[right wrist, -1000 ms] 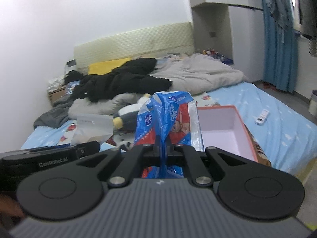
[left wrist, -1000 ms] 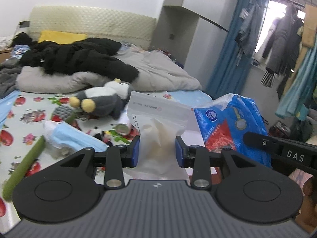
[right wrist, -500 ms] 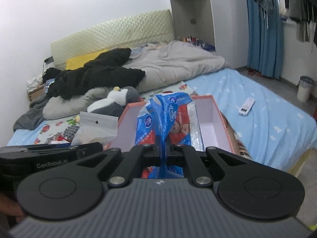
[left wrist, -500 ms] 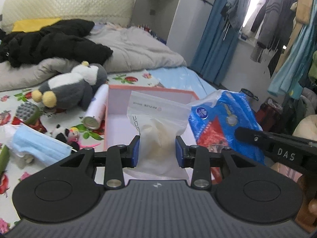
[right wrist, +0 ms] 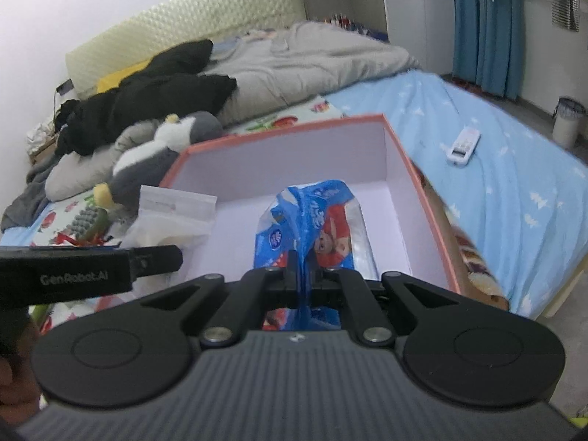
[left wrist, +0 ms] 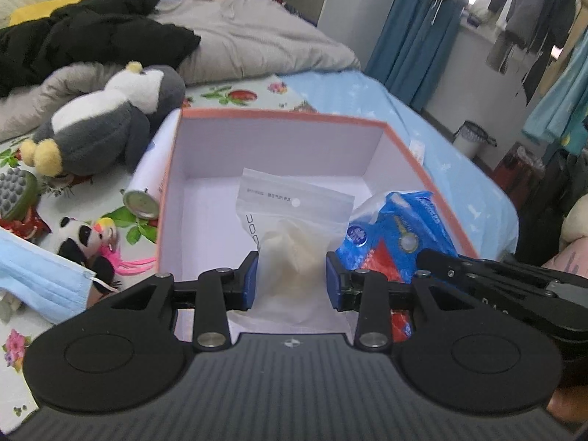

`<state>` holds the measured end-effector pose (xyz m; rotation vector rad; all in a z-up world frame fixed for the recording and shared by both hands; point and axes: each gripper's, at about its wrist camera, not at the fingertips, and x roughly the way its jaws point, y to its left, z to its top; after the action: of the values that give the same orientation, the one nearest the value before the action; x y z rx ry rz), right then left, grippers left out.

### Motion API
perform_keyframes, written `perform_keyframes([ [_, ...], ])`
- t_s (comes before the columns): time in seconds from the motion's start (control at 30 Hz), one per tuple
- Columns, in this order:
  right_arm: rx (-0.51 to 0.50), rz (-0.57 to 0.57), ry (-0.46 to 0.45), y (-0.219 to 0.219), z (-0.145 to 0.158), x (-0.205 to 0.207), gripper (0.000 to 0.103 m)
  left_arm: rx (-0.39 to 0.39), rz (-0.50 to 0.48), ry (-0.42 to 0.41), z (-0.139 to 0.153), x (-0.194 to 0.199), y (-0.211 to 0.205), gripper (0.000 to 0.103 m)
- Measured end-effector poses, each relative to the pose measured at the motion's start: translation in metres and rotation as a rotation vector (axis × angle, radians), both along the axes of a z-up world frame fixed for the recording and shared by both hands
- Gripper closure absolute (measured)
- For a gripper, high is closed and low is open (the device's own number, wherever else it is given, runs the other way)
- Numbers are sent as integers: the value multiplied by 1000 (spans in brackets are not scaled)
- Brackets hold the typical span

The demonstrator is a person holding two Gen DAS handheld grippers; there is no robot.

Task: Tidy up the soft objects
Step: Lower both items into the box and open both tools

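An open box (left wrist: 167, 169) with an orange rim and white inside stands on the bed; it also shows in the right wrist view (right wrist: 419, 183). My left gripper (left wrist: 292, 279) is shut on a clear zip bag of cream soft stuff (left wrist: 294, 253) and holds it over the box's near left part. My right gripper (right wrist: 305, 279) is shut on a blue tissue pack (right wrist: 316, 220) and holds it over the box's near right part. The pack also shows in the left wrist view (left wrist: 393, 235), and the zip bag in the right wrist view (right wrist: 165, 220).
A grey penguin plush (left wrist: 106, 117), a white spray can (left wrist: 147, 183), a small panda toy (left wrist: 81, 239), a blue face mask (left wrist: 40, 275) and a grey-green brush (left wrist: 14, 191) lie left of the box. Black clothes (left wrist: 92, 36) and a grey quilt (left wrist: 257, 40) lie behind. A remote (right wrist: 463, 145) lies right.
Both grippers have swung toward the box and tipped down, carrying the zip bag and the tissue pack over its opening. Both grips are unchanged.
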<state>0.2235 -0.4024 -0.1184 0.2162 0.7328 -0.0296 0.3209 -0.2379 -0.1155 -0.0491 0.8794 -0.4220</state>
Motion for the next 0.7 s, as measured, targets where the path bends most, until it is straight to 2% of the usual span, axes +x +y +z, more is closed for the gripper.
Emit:
perform_keyframes([
  [0.13,43,-3,50,-10,-19,12,95,24,-15,27,-17,10,-11,60],
  [0.2,52,-3,66,-12,-26,15,95,32,-14,40,-23,12,-14,56],
  [0.27,67,-7,88,-17,-31,19,94,35,-13,46,-27,15,-15,43],
  [0.33,78,-15,107,-20,-35,21,85,22,-17,51,-28,15,-15,39],
  [0.37,83,-23,108,-22,-35,21,66,16,-19,50,-28,15,-16,39],
  [0.4,87,-30,101,-22,-34,19,52,13,-23,47,-26,14,-16,39],
  [0.7,85,-10,17,-15,-1,-4,52,5,-19,-16,7,-15,-5,39],
])
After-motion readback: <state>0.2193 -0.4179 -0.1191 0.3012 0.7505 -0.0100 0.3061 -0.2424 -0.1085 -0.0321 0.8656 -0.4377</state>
